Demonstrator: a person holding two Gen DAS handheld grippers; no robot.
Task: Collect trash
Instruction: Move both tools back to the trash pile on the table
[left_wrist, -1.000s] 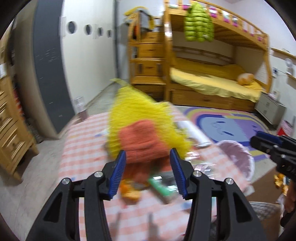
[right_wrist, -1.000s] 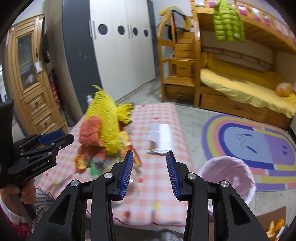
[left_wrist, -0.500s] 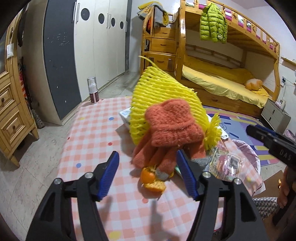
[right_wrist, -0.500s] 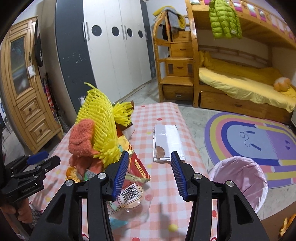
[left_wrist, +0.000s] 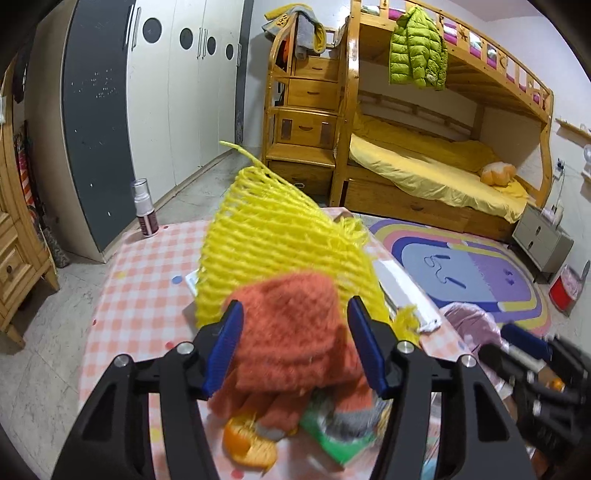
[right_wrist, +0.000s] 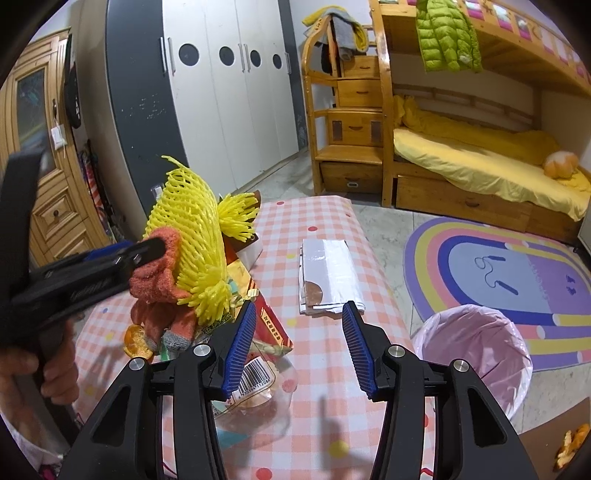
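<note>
A pile of trash lies on the pink checked table (right_wrist: 325, 221): a yellow foam net (left_wrist: 280, 251), an orange knitted glove (left_wrist: 291, 343), orange peel (left_wrist: 251, 446) and a green packet (left_wrist: 340, 439). My left gripper (left_wrist: 294, 304) straddles the glove's top. Its jaws are closing, and I see no pad pressing on the glove. From the right wrist view, the left gripper (right_wrist: 147, 248) sits against the glove (right_wrist: 162, 273). My right gripper (right_wrist: 297, 314) hangs open over the table. Under its left finger lies a clear barcoded wrapper (right_wrist: 258, 373), with a red snack wrapper (right_wrist: 269, 325) beside that.
A folded white packet (right_wrist: 328, 277) lies further along the table. A pink-lined bin (right_wrist: 476, 354) stands on the floor at the table's right. A spray bottle (left_wrist: 146, 208) stands at the table's far left corner. Orange peel (right_wrist: 570, 443) lies on cardboard on the floor.
My left gripper has pushed forward over the pile, so the glove now sits between its jaws, which stand narrower than half a second ago. The right gripper has barely moved since then.
</note>
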